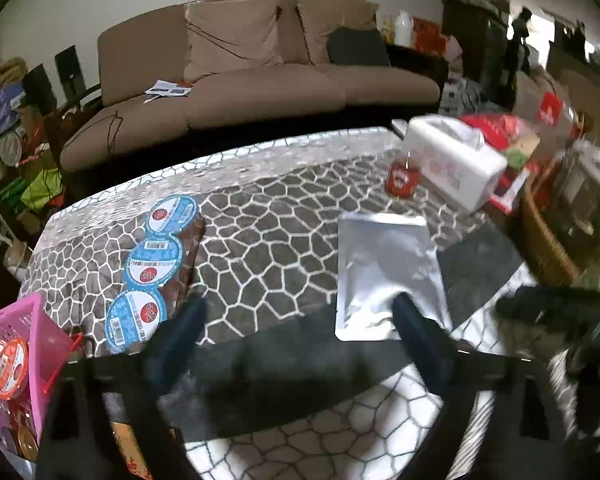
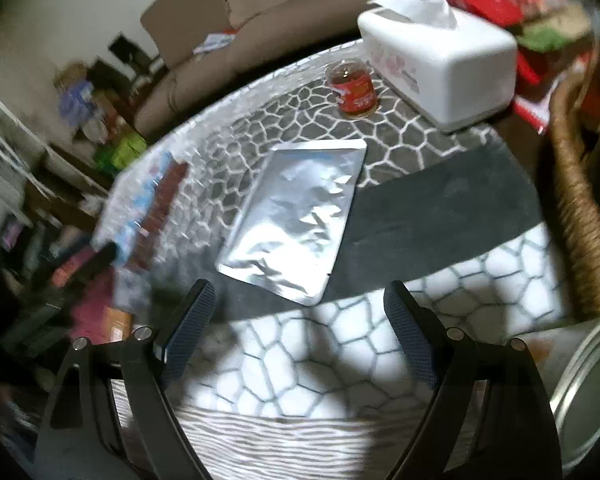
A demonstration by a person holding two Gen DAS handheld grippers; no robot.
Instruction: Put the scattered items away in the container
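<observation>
Silver foil pouch (image 2: 296, 220) lies beyond both spread, empty tools, left tool (image 1: 300, 320), right tool (image 2: 300, 308), near a tissue box (image 2: 440, 60).

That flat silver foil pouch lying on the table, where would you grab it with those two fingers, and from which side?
I would probably take the silver foil pouch by its near short edge, coming in low from the front with the open right gripper. It lies flat on the table, so there is nothing to pinch from above; that thin sealed edge, nearest the fingertips, is the easiest part to slide a finger under.
</observation>
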